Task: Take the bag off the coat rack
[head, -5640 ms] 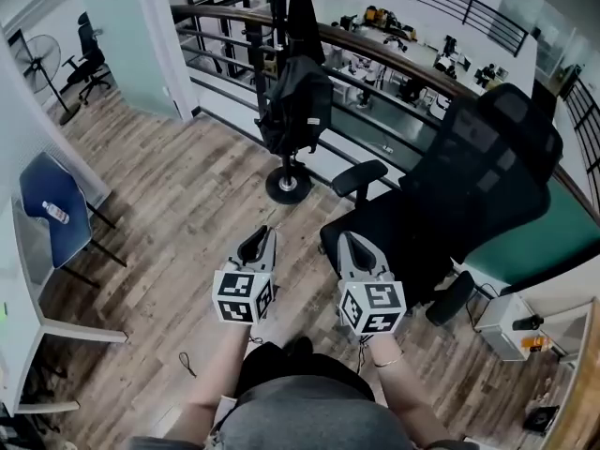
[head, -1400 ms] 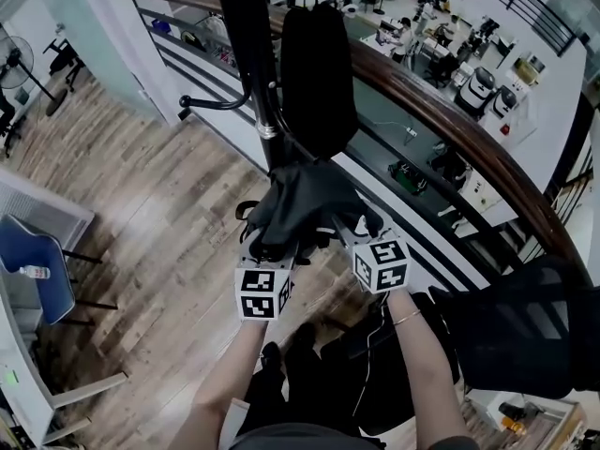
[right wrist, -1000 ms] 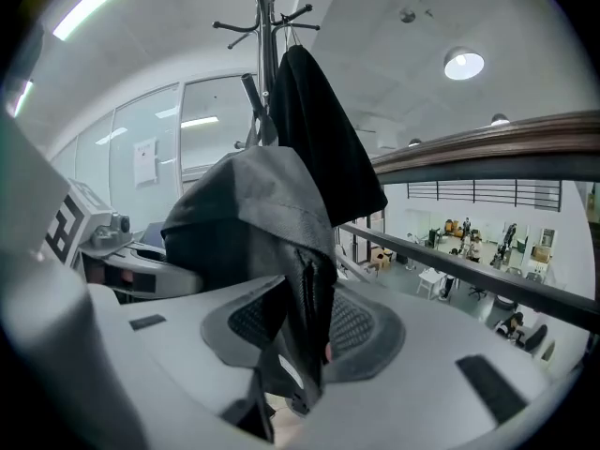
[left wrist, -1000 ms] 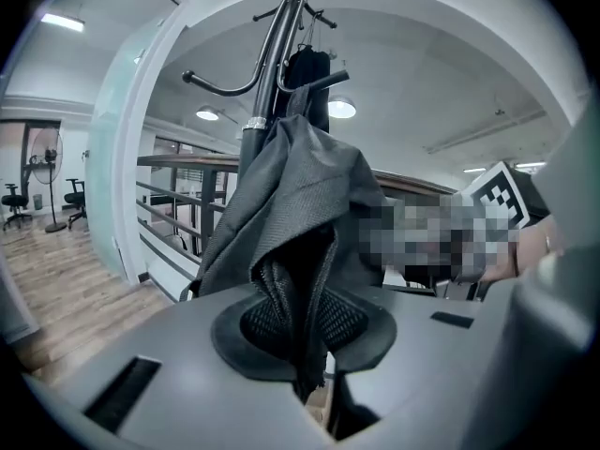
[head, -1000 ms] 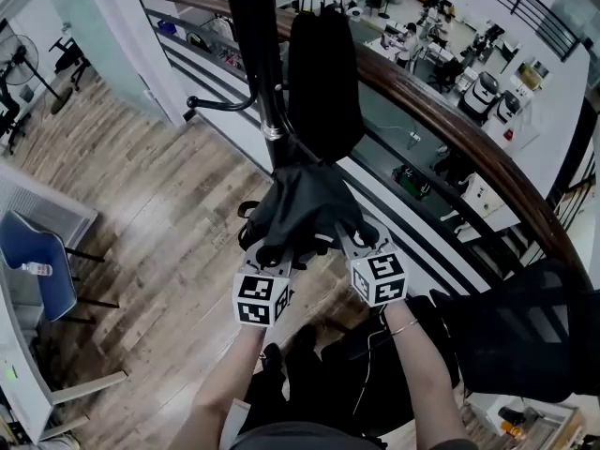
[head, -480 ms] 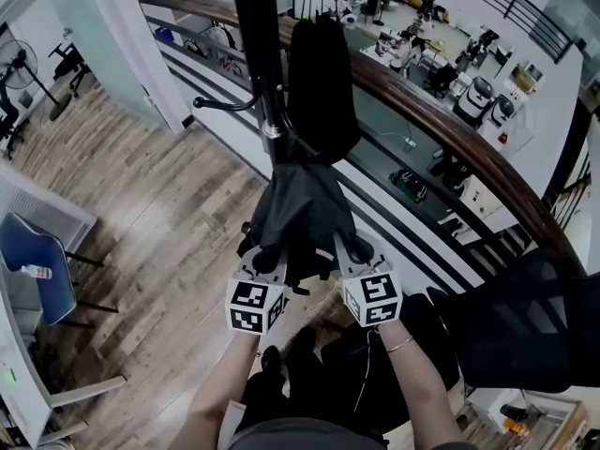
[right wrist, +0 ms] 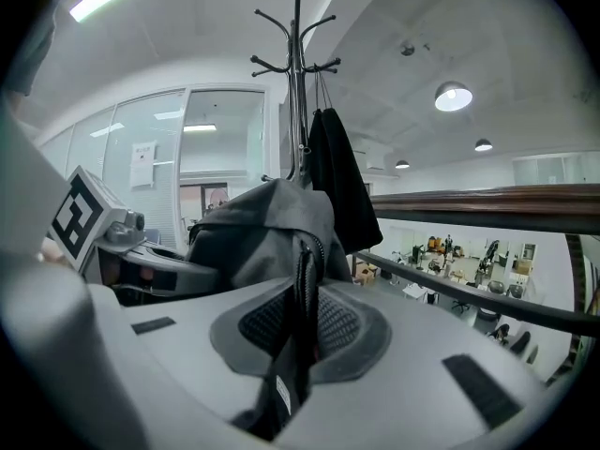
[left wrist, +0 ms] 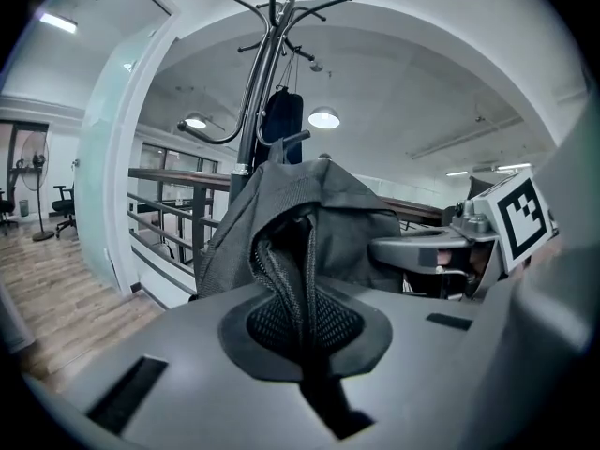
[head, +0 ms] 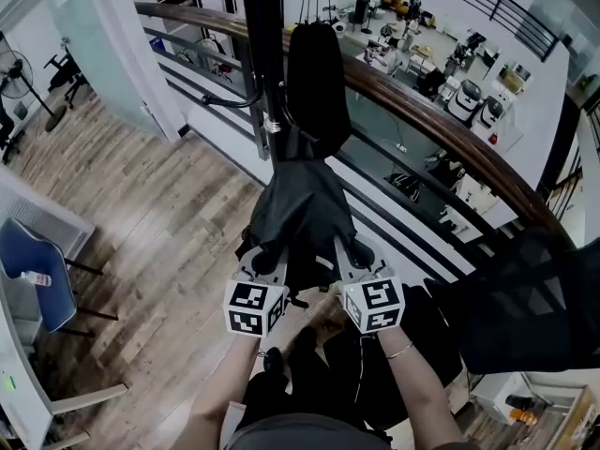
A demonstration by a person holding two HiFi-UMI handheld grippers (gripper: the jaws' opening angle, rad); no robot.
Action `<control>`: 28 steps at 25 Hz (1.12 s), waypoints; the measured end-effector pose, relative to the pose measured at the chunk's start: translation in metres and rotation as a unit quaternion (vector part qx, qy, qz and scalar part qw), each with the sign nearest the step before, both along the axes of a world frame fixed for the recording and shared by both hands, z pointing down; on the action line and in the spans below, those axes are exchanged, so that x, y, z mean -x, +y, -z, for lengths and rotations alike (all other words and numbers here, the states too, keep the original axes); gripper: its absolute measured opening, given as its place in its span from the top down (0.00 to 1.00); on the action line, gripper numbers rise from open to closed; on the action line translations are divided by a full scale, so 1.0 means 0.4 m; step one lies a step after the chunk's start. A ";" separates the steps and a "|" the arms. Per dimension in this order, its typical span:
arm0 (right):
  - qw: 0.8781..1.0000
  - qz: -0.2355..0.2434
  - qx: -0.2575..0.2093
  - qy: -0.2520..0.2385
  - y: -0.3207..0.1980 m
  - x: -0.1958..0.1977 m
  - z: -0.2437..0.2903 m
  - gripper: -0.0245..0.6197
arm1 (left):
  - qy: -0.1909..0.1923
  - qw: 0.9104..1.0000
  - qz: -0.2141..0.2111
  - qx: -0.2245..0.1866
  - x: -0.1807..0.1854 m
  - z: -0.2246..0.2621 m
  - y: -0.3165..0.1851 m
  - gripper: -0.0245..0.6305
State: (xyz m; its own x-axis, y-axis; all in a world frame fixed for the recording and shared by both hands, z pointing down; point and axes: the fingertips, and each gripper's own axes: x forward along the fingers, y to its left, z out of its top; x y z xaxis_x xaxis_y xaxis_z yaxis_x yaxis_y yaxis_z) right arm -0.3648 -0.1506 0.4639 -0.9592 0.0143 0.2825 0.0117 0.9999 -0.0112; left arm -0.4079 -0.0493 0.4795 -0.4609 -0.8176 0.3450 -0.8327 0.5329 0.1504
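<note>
**Both grippers clamping the bag at the coat rack**

The person is reaching both forearms forward from the body, close together and nearly parallel. The marker cubes are facing up toward the head camera. The left gripper (head: 266, 254) is pointing away from the body and slightly downward at the near left edge of the black bag (head: 302, 209). Its jaws are pressing tight together on a fold of the bag's mesh-and-zip edge (left wrist: 302, 293). The right gripper (head: 347, 253) is sitting just beside it at the same tilt, on the bag's near right edge. Its jaws have just been closing and are now pinching a strip of the bag's fabric (right wrist: 302, 322) between the pads.

The bag is bunching between the two grippers. Its upper end is lying against the dark pole of the coat rack (head: 264, 59), and no view is showing which hook is carrying it. A dark garment (head: 319, 82) is hanging from the rack just to the right of the pole, above the bag. A wooden-topped railing (head: 441, 125) is running behind the rack. A black office chair (head: 530, 298) is standing at the near right.
</note>
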 end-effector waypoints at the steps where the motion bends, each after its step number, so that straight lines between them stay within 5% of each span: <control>1: 1.000 -0.003 0.000 -0.002 0.006 -0.008 0.006 0.91 | -0.002 1.000 -0.002 -0.001 -0.006 0.007 0.005 0.92; 28: 0.995 -0.093 0.003 -0.045 0.161 -0.242 0.171 0.91 | -0.043 0.994 -0.096 -0.040 -0.185 0.171 0.119 0.92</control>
State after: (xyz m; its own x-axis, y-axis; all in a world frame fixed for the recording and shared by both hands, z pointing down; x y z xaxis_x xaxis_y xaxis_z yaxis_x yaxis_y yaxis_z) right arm -0.2682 -0.0861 0.3955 -0.9670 -0.1635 0.1952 -0.1715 0.9849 -0.0247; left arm -0.3338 -0.0018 0.4110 -0.3183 -0.9168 0.2412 -0.9295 0.3519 0.1110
